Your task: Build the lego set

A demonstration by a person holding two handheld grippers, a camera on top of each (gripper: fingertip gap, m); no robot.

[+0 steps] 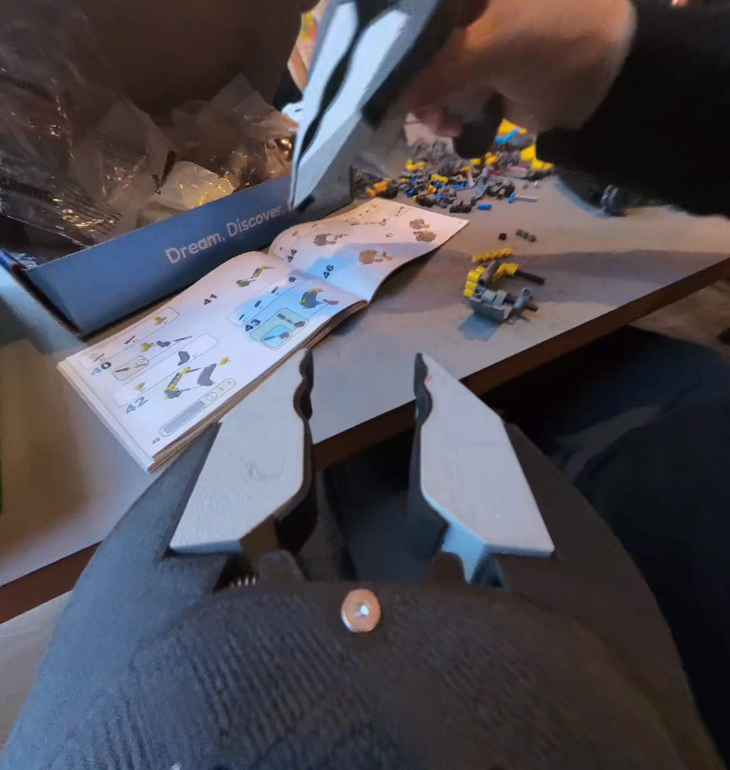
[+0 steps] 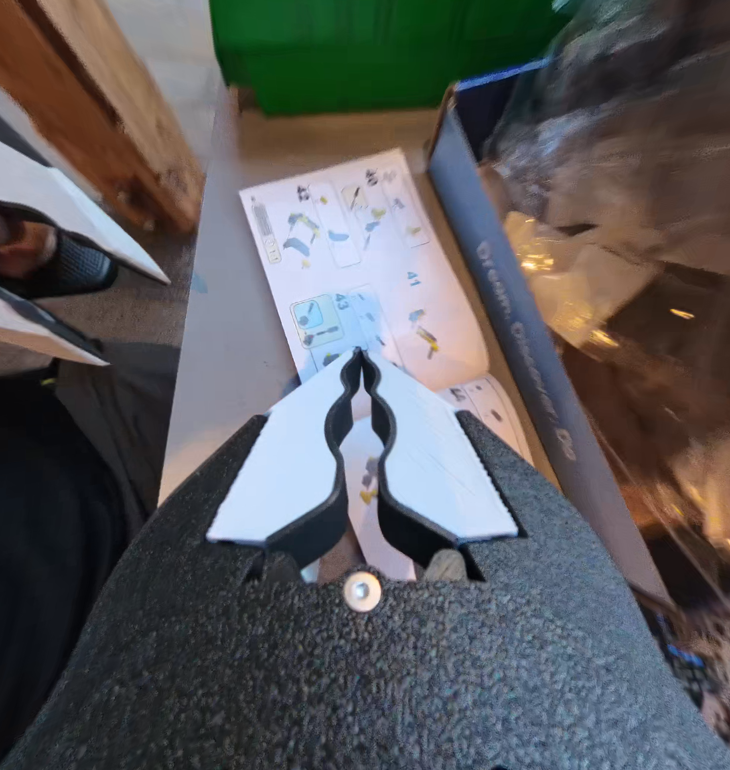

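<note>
While the left gripper [image 1: 363, 375] hangs at the counter [image 1: 417, 316] edge with jaws wide and empty, the right gripper [image 2: 361, 354] hovers over the open instruction booklet [image 2: 355, 258], jaws pinched together on nothing; beside the booklet sits a blue box [image 1: 146, 266] of plastic bags [image 1: 84, 166]; farther off, a small yellow-grey assembly [image 1: 496, 287] and loose bricks [image 1: 459, 183].

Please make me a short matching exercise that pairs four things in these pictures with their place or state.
Things:
1. left gripper
2. right gripper
3. booklet
4. small yellow and grey assembly

States:
A. lies open on the table
B. jaws apart, empty
C. stands on the table, right of the booklet in the left wrist view
D. fingertips together, over the booklet

Pairs: 1-B, 2-D, 3-A, 4-C
</note>
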